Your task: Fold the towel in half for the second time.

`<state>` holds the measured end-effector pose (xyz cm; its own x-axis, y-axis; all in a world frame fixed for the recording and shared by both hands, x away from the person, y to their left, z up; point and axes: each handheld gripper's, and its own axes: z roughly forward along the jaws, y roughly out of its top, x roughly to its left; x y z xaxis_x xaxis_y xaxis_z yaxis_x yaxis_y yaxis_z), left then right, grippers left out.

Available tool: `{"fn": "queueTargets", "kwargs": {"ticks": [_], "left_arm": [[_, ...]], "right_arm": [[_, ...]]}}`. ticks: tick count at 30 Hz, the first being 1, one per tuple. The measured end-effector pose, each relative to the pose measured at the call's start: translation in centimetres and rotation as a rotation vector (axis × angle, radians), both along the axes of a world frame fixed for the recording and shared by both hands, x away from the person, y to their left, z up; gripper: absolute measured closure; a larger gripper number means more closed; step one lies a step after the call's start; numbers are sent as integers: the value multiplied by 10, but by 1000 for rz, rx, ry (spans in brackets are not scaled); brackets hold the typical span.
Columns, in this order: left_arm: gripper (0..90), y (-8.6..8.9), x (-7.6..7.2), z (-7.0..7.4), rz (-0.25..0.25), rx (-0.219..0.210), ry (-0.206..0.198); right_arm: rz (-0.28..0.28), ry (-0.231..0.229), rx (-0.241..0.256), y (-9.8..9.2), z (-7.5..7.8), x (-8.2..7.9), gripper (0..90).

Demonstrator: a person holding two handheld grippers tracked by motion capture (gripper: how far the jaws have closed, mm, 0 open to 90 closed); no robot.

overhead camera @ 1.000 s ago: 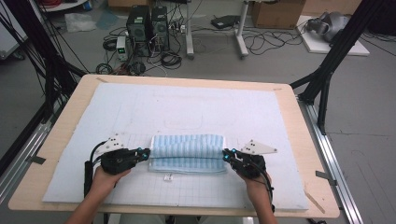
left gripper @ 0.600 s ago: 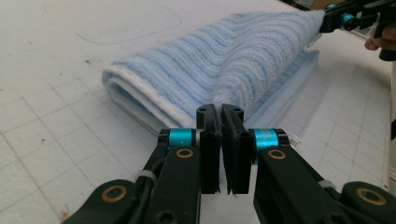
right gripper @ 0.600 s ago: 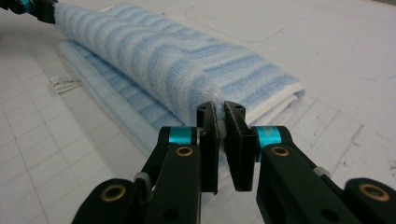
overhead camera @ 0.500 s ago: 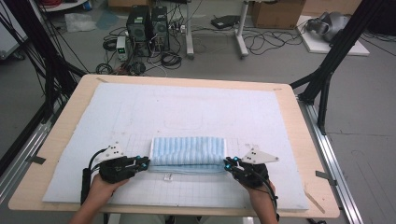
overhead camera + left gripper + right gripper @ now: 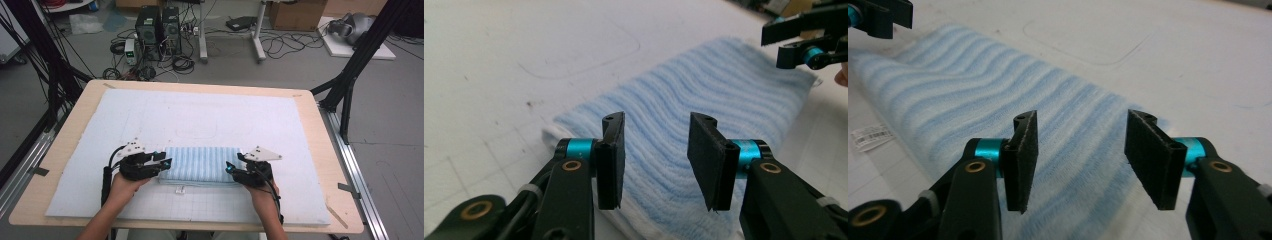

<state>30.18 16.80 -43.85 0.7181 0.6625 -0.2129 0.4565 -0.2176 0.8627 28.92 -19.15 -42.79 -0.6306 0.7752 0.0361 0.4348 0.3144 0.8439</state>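
A folded light-blue striped towel [image 5: 199, 164] lies flat on the white mat, near the table's front. My left gripper [image 5: 164, 162] hovers at the towel's left end with its jaws open and nothing between them; the towel [image 5: 704, 95] stretches away beneath it. At the towel's right end my right gripper [image 5: 229, 167] is open too, above the blue cloth [image 5: 998, 105]. A small white label [image 5: 179, 189] pokes out at the towel's front edge, seen too as a label [image 5: 870, 136] in the right gripper view. The other gripper [image 5: 809, 35] appears at the towel's far end.
The white mat [image 5: 200, 115] covers most of the wooden table [image 5: 320, 125]. A faint rounded outline [image 5: 196, 131] is drawn on the mat behind the towel. Computer cases, cables and black frame legs stand on the floor beyond the table.
The towel now lies flat, a little closer to the front. Both grippers have let go of its ends and stand open, drawn slightly toward the person.
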Motion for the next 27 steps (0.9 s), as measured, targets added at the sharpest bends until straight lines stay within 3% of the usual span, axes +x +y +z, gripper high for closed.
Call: {"fn": "queueTargets", "kwargs": {"ticks": [5, 8, 9, 15, 21, 24, 27], "left_arm": [[582, -5, -1, -11, 7, 94, 11], [567, -8, -3, -11, 5, 155, -15], [566, -8, -3, -11, 2, 161, -15], [568, -7, -2, -12, -15, 171, -14], [567, -3, 2, -10, -48, 153, -6], [567, 7, 8, -8, -41, 104, -47], [567, 25, 15, -6, 15, 4, -101]], "right_arm": [[27, 39, -67, 7, -8, 2, 358], [73, 78, -103, 9, -14, 0, 320], [90, 79, -121, 9, -17, -2, 314], [113, 67, -124, 3, -20, -5, 292], [138, 81, -93, -12, -18, -7, 288], [153, 57, -42, -23, -13, -5, 285], [114, 31, 6, -36, -9, -1, 273]]}}
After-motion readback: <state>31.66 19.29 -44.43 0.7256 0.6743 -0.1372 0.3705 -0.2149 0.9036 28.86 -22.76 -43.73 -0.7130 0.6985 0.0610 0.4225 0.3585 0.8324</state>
